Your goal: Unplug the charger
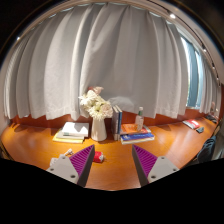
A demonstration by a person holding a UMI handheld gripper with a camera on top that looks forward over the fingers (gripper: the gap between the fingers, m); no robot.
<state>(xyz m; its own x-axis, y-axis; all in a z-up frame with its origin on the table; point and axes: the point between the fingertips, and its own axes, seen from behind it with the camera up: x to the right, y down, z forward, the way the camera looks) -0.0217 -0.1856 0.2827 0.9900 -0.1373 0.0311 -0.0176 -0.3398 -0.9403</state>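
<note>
My gripper is open and empty above a wooden desk; its purple pads stand wide apart. A small red and white object lies on the desk just beside the left finger's tip; I cannot tell whether it is the charger. No cable or socket shows plainly.
A white vase of white flowers stands mid-desk beyond the fingers. An open book lies to its left. A bottle stands on stacked books to the right. More items lie far right. White curtains hang behind.
</note>
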